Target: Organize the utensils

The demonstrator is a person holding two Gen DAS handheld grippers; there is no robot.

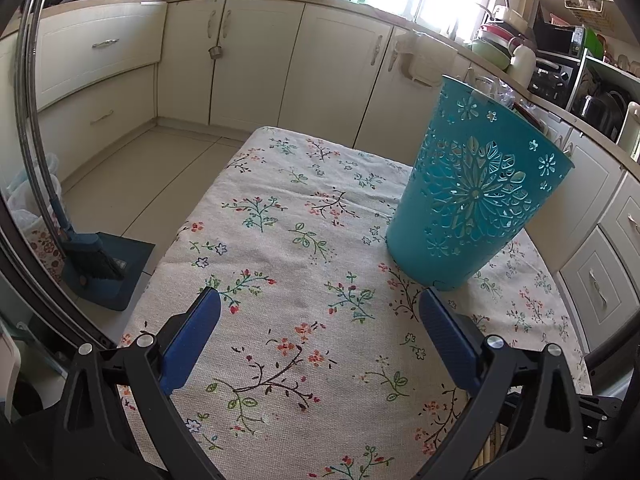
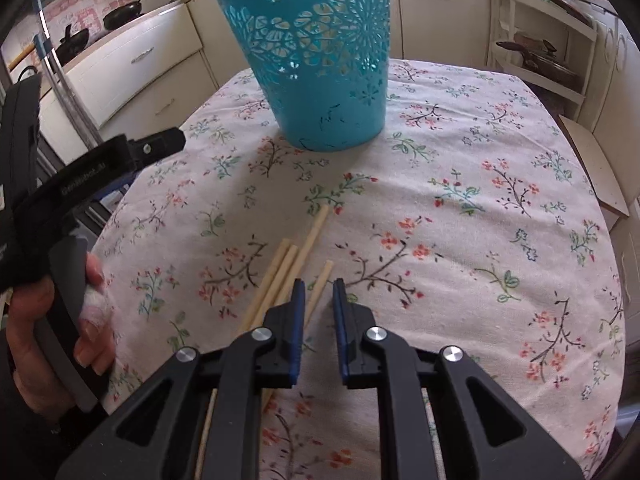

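Note:
Several pale wooden chopsticks (image 2: 288, 272) lie in a loose bundle on the floral tablecloth (image 2: 460, 208). My right gripper (image 2: 319, 284) hovers over their near part with its blue pads a narrow gap apart. One chopstick (image 2: 323, 276) runs into that gap beside the left pad, and I see no pad pressing on it. A teal cut-out plastic basket (image 2: 320, 60) stands upright farther back on the table. In the left wrist view the same basket (image 1: 472, 200) is ahead to the right of my left gripper (image 1: 320, 300), which is wide open over bare cloth.
A hand (image 2: 48, 320) holds the left gripper's body (image 2: 120, 160) at the table's left edge. Cream kitchen cabinets (image 1: 248, 60) ring the table. A dustpan and brush (image 1: 104, 264) stand on the floor to the left. A shelf rack (image 2: 540, 52) is at the back right.

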